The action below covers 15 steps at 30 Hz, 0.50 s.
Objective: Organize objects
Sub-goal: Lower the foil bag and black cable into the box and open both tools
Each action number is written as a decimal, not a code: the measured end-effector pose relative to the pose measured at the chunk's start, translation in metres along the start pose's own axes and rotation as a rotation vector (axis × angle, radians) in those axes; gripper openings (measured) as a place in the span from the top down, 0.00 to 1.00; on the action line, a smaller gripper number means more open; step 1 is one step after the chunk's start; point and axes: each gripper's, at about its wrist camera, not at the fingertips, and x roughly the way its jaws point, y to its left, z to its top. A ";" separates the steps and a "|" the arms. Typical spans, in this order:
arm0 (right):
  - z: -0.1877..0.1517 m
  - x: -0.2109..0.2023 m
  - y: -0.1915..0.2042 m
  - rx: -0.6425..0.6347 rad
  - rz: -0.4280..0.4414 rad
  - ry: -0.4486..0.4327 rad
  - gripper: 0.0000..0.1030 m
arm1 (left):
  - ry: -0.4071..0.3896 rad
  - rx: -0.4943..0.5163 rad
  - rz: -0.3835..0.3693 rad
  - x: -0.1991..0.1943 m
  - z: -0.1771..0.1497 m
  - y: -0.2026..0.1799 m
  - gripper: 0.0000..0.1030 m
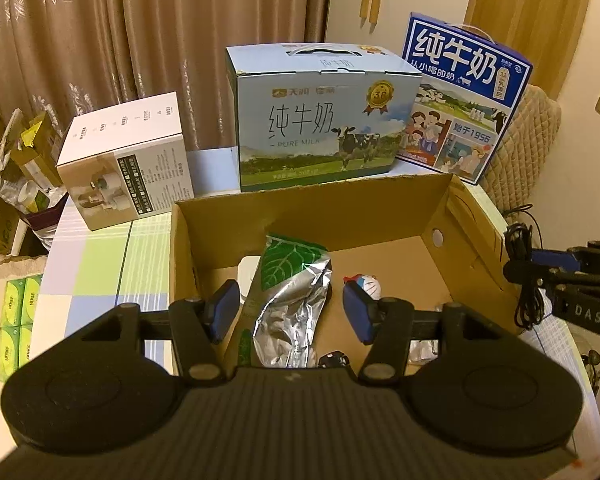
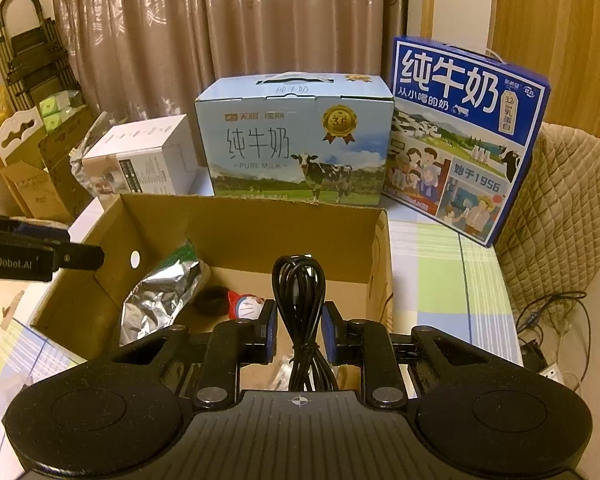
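Left wrist view. Left gripper: hanging over the open cardboard box, jaws standing apart, blue pads clear of the foil pouch (green leaf print on top) that is leaning between them inside the box. Small Doraemon figurine: lying in the box at 3 o'clock of the pouch. Pale-blue pure-milk carton: standing at 12 o'clock behind the box; dark-blue milk carton at 1 o'clock; white appliance box at 10 o'clock. Right gripper: entering at 3 o'clock, carrying a black cable bundle.

Right wrist view. Right gripper: jaws closing tight on the coiled black cable, holding it above the cardboard box. Foil pouch: resting at 9 o'clock of the cable, figurine between them. Left gripper: showing at 9 o'clock (fingertips not discernible here). Checked tablecloth: lying under everything.
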 end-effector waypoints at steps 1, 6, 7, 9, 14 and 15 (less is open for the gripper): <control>0.001 0.001 -0.001 0.010 0.006 -0.004 0.81 | 0.000 -0.001 -0.002 0.000 -0.001 0.000 0.48; 0.004 0.006 -0.013 0.126 0.104 -0.041 0.50 | -0.003 0.001 -0.002 -0.001 -0.004 0.003 0.43; 0.004 0.004 -0.016 0.152 0.090 -0.051 0.32 | -0.003 0.001 0.001 -0.003 -0.007 0.004 0.43; 0.001 -0.001 -0.017 0.160 0.081 -0.084 0.30 | -0.008 0.002 0.002 -0.005 -0.011 0.007 0.42; -0.006 -0.008 -0.015 0.132 0.081 -0.071 0.30 | -0.002 -0.001 0.011 -0.010 -0.026 0.014 0.40; -0.007 -0.010 -0.014 0.131 0.080 -0.070 0.30 | -0.001 -0.004 0.013 -0.012 -0.029 0.015 0.40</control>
